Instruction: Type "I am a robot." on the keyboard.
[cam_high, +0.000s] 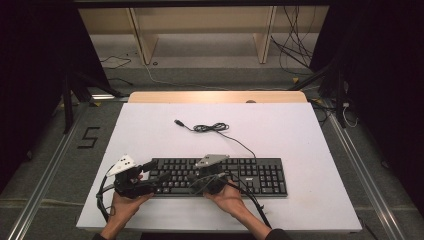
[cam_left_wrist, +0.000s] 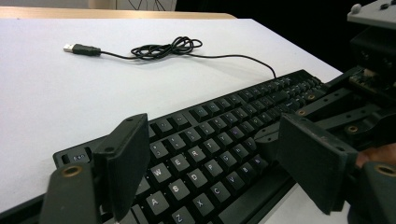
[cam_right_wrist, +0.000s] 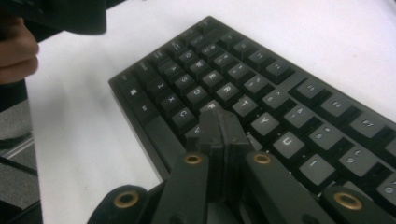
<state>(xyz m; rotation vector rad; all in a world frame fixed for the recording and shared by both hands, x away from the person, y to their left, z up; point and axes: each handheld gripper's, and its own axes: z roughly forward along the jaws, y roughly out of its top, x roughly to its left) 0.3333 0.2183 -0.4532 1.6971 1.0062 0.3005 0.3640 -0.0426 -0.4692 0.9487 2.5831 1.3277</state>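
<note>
A black keyboard lies along the front of the white table, also seen at keyboard and keyboard. My left gripper is at the keyboard's left end, with jaws open wide over the letter keys and nothing between them. My right gripper hovers over the middle of the keyboard. Its jaws are shut together on nothing, tips just above the keys below F and T. Whether the tips touch a key I cannot tell.
The keyboard's thin black cable runs back to a loose coil with a free USB plug at mid-table. The table's wooden far edge borders a floor with loose cables. A hand holds the left gripper.
</note>
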